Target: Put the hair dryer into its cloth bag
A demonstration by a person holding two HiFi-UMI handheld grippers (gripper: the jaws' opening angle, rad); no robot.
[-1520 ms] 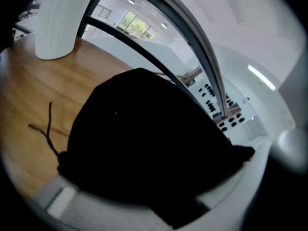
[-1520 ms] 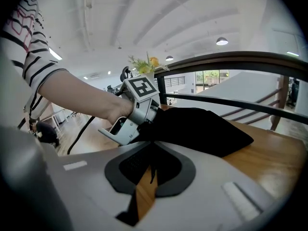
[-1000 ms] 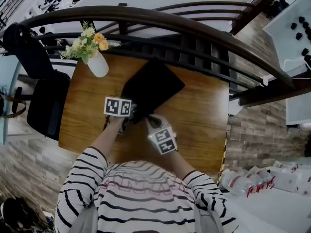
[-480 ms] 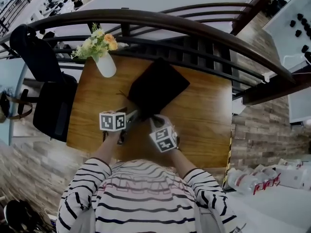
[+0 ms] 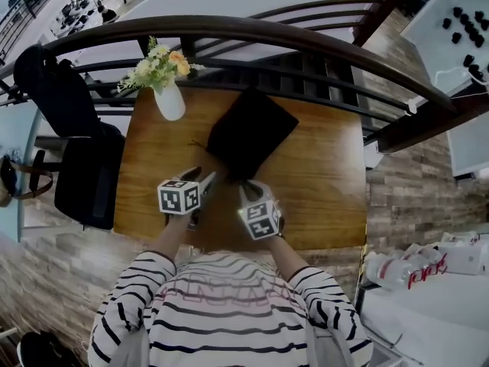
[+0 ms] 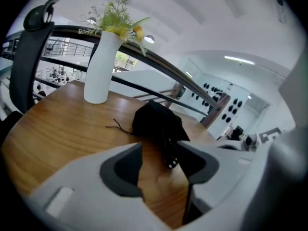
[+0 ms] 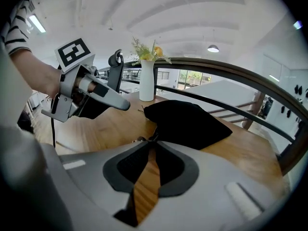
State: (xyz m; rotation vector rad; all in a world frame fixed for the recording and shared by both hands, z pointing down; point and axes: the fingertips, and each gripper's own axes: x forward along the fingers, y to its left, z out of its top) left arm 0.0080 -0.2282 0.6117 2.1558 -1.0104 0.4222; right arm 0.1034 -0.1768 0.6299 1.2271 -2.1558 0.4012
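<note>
The black cloth bag point(image 5: 250, 132) lies bulging on the wooden table point(image 5: 321, 189), so the hair dryer inside is hidden. A black cord with a plug point(image 6: 171, 154) trails from its near end. My left gripper point(image 5: 205, 180) hovers just short of that end. Its jaws point(image 6: 161, 150) stand wide, are closing, and hold nothing; the plug lies on the table beyond them. My right gripper point(image 5: 246, 186) sits at the bag's near corner. Its jaws point(image 7: 153, 141) are opening with only a narrow gap, and a thin dark cord from the bag point(image 7: 185, 124) runs to their tips.
A white vase with flowers point(image 5: 170, 98) stands at the table's far left corner. A dark curved railing point(image 5: 306, 40) runs behind the table. A black office chair point(image 5: 84, 170) stands to the left. The person's striped sleeves fill the near edge.
Both grippers have drawn back from the bag towards the person, the left one farther. The left gripper's cube no longer sits against the bag's near end.
</note>
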